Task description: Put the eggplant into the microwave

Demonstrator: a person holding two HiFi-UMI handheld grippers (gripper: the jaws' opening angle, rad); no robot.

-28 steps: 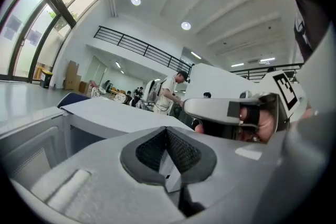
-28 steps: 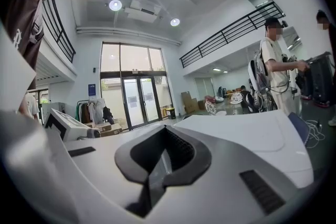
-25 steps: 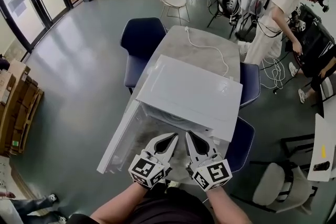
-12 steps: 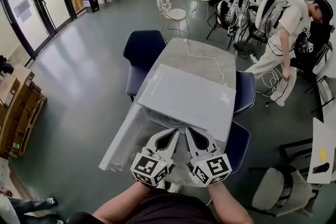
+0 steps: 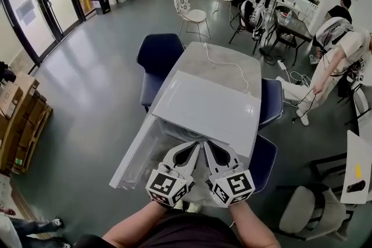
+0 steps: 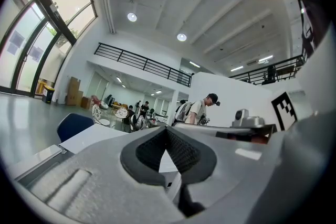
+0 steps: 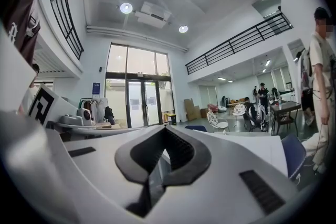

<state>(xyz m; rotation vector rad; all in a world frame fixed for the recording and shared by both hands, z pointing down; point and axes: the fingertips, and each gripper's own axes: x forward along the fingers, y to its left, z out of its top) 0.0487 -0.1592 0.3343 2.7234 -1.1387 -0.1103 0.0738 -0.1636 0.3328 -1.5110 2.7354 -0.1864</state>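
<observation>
The white microwave (image 5: 203, 107) stands on a grey table (image 5: 232, 58), seen from above, with its door (image 5: 131, 154) swung open to the left. No eggplant shows in any view. My left gripper (image 5: 193, 147) and right gripper (image 5: 209, 146) hover side by side at the microwave's front edge, pointing level toward it. Both are shut with nothing between the jaws. In the left gripper view, the left gripper (image 6: 167, 129) has its dark pads pressed together. The right gripper (image 7: 165, 128) looks the same in its own view. The oven's inside is mostly hidden by the grippers.
A white cable (image 5: 224, 61) trails over the table behind the microwave. Blue chairs (image 5: 158, 49) (image 5: 270, 99) (image 5: 261, 162) surround the table. A person (image 5: 340, 58) bends over at the far right. Cardboard boxes (image 5: 17, 119) stand at the left.
Both grippers have lifted slightly in front of the microwave, the left more, and stay shut. The person at the right has moved further right and bent down.
</observation>
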